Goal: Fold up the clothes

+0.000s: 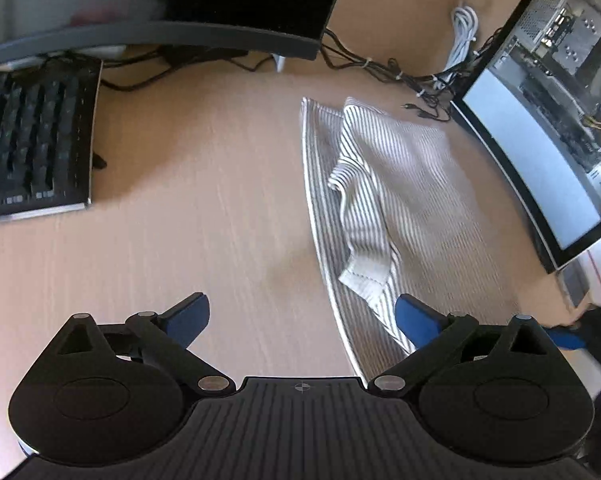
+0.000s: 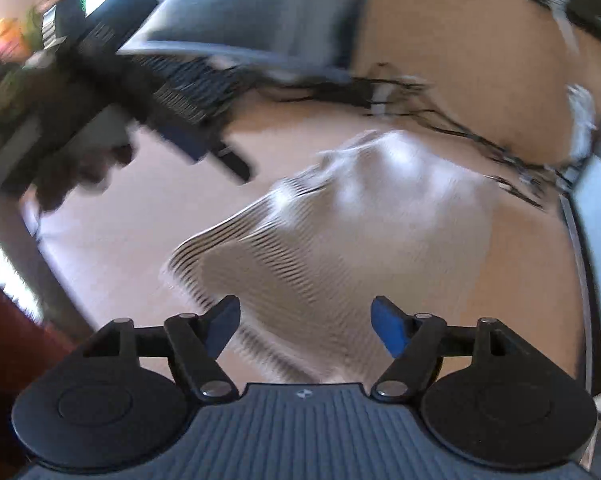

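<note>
Striped garment [image 1: 412, 184] lies on the wooden surface [image 1: 204, 184], partly folded, one sleeve or flap doubled over its middle. Keyboard [image 1: 32, 140] sits well left of the garment; a monitor [image 1: 540, 140] stands just right of it, cables [image 1: 396, 72] behind. Left gripper [image 1: 302, 318] open, empty, one blue finger over the garment's near edge. Right gripper [image 2: 305, 326] open, empty, above the garment's near part; that view is blurred.
</note>
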{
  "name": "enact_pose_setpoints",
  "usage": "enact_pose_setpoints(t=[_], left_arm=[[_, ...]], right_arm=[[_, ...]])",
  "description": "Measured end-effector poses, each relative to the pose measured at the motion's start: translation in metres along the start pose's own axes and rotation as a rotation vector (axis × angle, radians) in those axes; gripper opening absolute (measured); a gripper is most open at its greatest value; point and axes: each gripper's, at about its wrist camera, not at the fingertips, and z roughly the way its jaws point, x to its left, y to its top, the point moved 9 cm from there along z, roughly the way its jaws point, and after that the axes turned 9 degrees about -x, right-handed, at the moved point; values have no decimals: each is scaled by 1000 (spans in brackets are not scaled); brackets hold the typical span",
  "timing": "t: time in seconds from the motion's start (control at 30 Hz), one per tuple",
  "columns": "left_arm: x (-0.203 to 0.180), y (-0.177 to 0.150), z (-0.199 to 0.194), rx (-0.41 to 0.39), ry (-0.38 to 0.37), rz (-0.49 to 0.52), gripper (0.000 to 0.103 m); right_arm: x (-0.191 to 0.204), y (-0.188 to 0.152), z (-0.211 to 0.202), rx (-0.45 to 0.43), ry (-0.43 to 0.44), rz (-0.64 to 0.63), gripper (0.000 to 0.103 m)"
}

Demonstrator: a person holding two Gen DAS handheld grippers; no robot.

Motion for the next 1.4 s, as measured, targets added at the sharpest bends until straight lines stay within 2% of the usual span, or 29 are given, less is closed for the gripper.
enact_pose_setpoints(t=[0.17, 0.2, 0.23, 0.3, 0.37, 0.4, 0.43, 0.53, 0.63, 0.73, 0.83, 0.93, 1.03, 1.07, 1.2, 1.4], left_arm=[[-5, -12, -13, -8, 11, 27, 102], [-6, -14, -15, -9, 13, 32, 102], [-6, -17, -18, -11, 15, 37, 102], [-12, -22, -23, -14, 3, 73, 103], [-24, -29, -27, -12, -32, 115, 103], [-30, -33, -28, -4, -56, 133, 103], [-36, -39, -29, 13, -87, 150, 103], [-54, -57, -22, 68, -112, 244, 103], [-66, -71, -8, 112, -57, 362, 103], [-74, -78, 5, 138, 1, 439, 103], [-77, -72, 9, 128, 11, 413, 103], [-74, -63, 9, 114, 15, 365, 103], [-68, -59, 9, 116, 10, 304, 103], [-68, -58, 9, 115, 9, 291, 103], [-69, -57, 10, 106, 13, 279, 103], [-70, -55, 12, 102, 7, 263, 103]], right_arm=[[25, -7, 26, 26, 38, -171, 74], [27, -7, 30, 27, 41, -207, 72], [24, -7, 31, 31, 51, -189, 69], [7, -5, 28, 45, 77, -63, 55], [-20, -6, 25, 63, 102, 125, 53], [-34, -8, 23, 65, 104, 209, 47], [-47, -10, 22, 67, 100, 272, 47], [-68, -15, 21, 63, 85, 308, 46], [-65, -13, 21, 47, 88, 254, 47], [-46, -10, 13, 24, 96, 115, 49], [-23, -10, 4, 21, 164, 26, 54], [-17, -17, 8, 64, 191, -22, 59], [-13, -17, 8, 66, 176, -75, 62], [-10, -16, 7, 59, 167, -98, 66], [3, -24, 12, 51, 133, -221, 74], [12, -30, 16, 46, 88, -319, 75]])
